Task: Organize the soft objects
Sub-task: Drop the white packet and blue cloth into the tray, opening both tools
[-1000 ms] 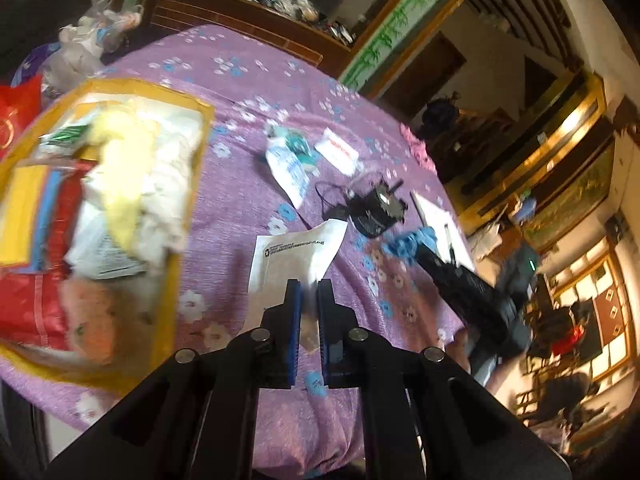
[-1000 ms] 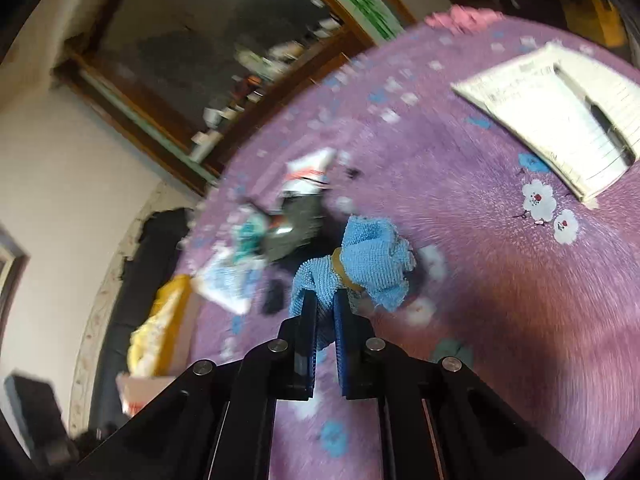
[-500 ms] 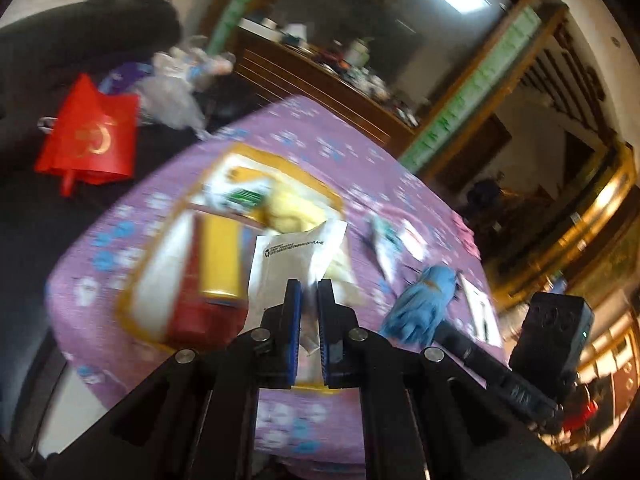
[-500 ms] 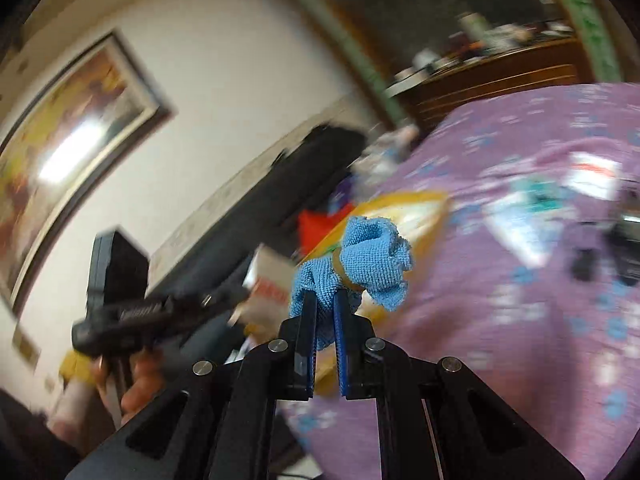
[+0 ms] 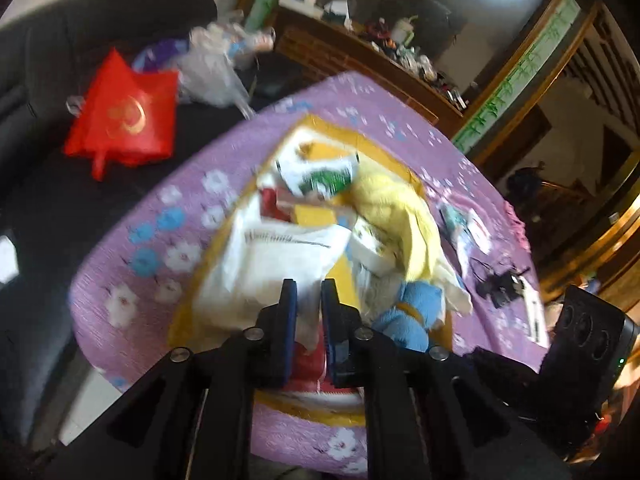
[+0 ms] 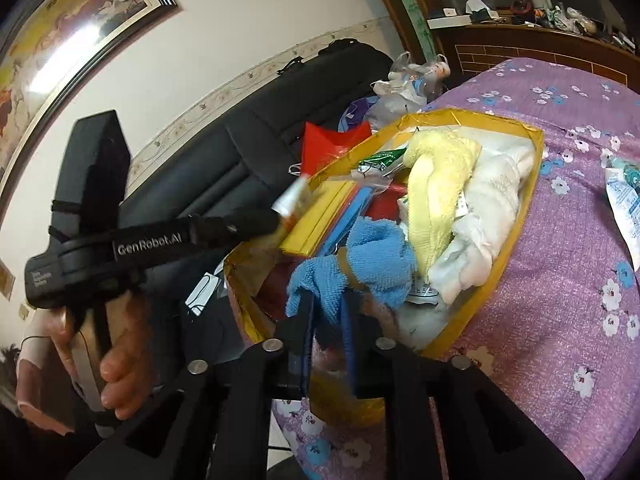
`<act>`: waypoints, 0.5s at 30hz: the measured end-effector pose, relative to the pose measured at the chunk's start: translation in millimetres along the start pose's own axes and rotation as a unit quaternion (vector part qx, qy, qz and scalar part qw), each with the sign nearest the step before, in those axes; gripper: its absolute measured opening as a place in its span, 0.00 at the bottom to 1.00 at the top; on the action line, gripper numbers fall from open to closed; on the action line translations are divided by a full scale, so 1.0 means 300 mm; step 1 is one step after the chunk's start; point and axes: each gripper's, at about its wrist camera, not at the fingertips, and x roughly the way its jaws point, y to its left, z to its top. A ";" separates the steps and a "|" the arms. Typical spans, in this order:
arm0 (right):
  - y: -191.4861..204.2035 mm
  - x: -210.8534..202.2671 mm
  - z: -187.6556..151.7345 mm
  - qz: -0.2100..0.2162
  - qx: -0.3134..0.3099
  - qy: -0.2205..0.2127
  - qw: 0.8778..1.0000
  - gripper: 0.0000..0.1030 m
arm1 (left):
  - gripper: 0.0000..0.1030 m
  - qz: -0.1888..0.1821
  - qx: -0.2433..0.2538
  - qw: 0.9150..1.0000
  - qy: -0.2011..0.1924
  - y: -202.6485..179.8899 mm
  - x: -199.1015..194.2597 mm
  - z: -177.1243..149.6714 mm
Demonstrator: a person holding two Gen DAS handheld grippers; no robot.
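Observation:
A yellow box [image 6: 536,168] full of soft things stands on the purple table. My right gripper [image 6: 327,308] hovers over its near corner. Its jaws are opening, and the tail of a banded blue cloth [image 6: 360,260] hangs loose between them while the rest lies on the box contents. My left gripper [image 5: 308,294] is over the same box [image 5: 360,140]. Its jaws are opening too, with a corner of a white plastic packet [image 5: 272,264] between them. The blue cloth [image 5: 416,312] lies just right of it. A yellow cloth [image 6: 436,184] and a white cloth [image 6: 492,208] fill the box.
A black sofa [image 6: 280,120] with a red bag [image 5: 124,116] and clear plastic bags runs beside the table. Packets [image 6: 624,208] and a black charger with cables [image 5: 500,284] lie on the flowered purple tablecloth [image 6: 580,280]. A hand [image 6: 120,360] holds the left gripper [image 6: 280,220].
Both grippers swung from the table to above the yellow box. The blue cloth and the white packet came down onto its contents, and both pairs of jaws have spread a little.

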 end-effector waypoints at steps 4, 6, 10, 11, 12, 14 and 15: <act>-0.004 -0.033 -0.010 0.018 0.013 -0.028 0.999 0.46 | 0.38 -0.007 -0.044 0.999 -0.031 0.047 -0.043 -0.015; 0.005 -0.044 -0.013 0.029 0.016 -0.036 0.999 0.46 | 0.52 -0.024 -0.046 0.997 -0.052 0.040 -0.079 -0.029; 0.005 -0.072 -0.022 0.041 0.020 -0.059 0.997 0.55 | 0.52 -0.046 -0.040 0.996 -0.064 -0.008 -0.116 -0.034; 0.008 -0.081 -0.022 0.044 0.024 -0.067 0.997 0.60 | 0.52 -0.045 -0.033 0.996 -0.063 -0.028 -0.119 -0.036; 0.007 -0.087 -0.023 0.046 0.026 -0.072 0.996 0.66 | 0.52 -0.043 -0.026 0.997 -0.064 -0.044 -0.122 -0.033; -0.018 -0.103 -0.035 0.045 0.028 -0.079 0.995 0.68 | 0.52 -0.035 -0.007 0.997 -0.065 -0.090 -0.119 -0.041; -0.042 -0.101 -0.040 0.037 0.033 -0.080 0.996 0.68 | 0.52 -0.031 -0.004 0.997 -0.064 -0.101 -0.118 -0.042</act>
